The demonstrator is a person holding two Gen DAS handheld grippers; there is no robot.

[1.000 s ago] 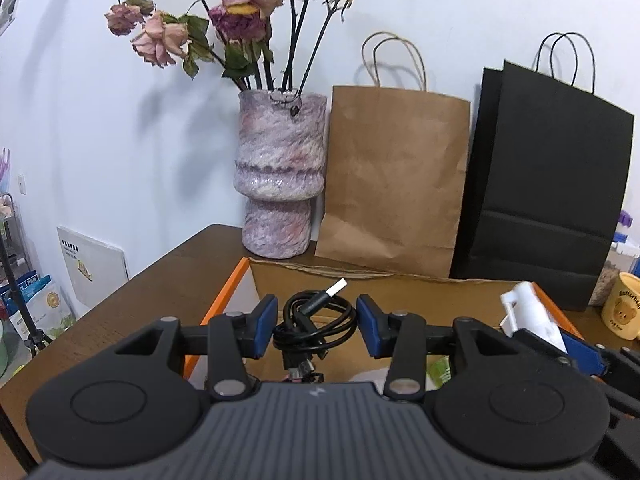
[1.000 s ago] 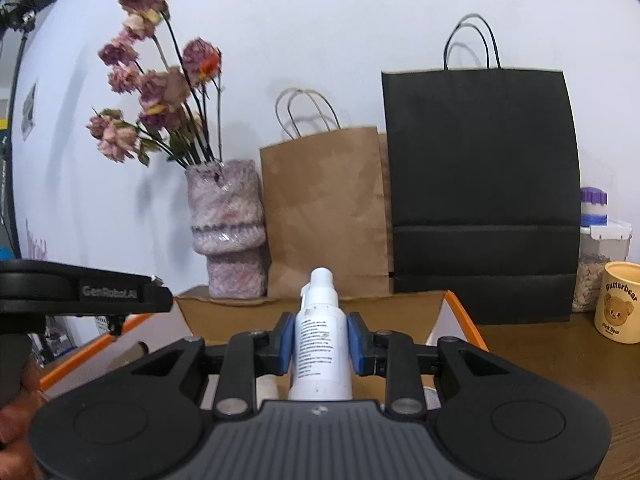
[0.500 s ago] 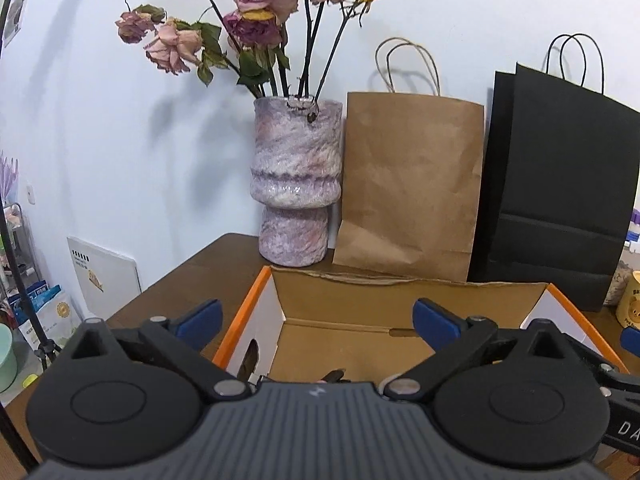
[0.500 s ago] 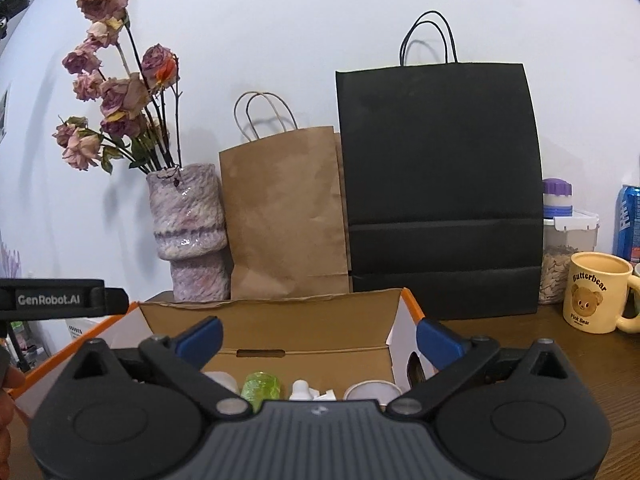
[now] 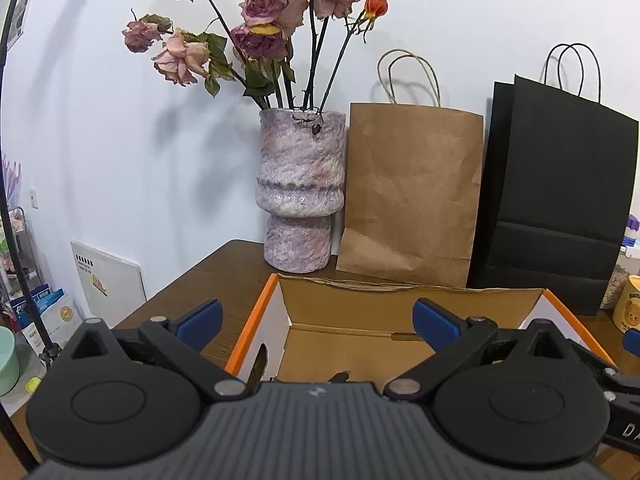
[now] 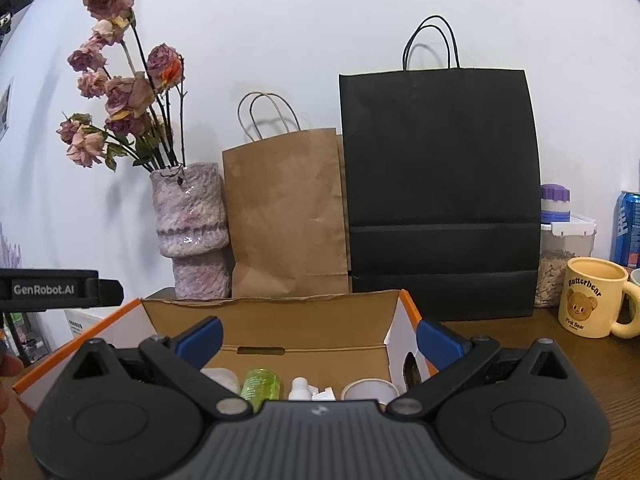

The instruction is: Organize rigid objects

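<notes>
Both grippers, left (image 5: pixel 316 316) and right (image 6: pixel 318 334), have just sprung apart, empty; cable and bottle (image 6: pixel 299 388) released into the box (image 6: pixel 312 326) at 12 o'clock.

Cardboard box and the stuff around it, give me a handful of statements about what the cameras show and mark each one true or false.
1. The right gripper is clamped on a white bottle. False: its jaws stand wide open with nothing between them.
2. The cardboard box holds a green bottle. True.
3. The brown paper bag stands between the vase and the black paper bag. True.
4. The yellow bear mug sits inside the box. False: it stands on the table to the box's right.
5. The left gripper is open and empty. True.
</notes>
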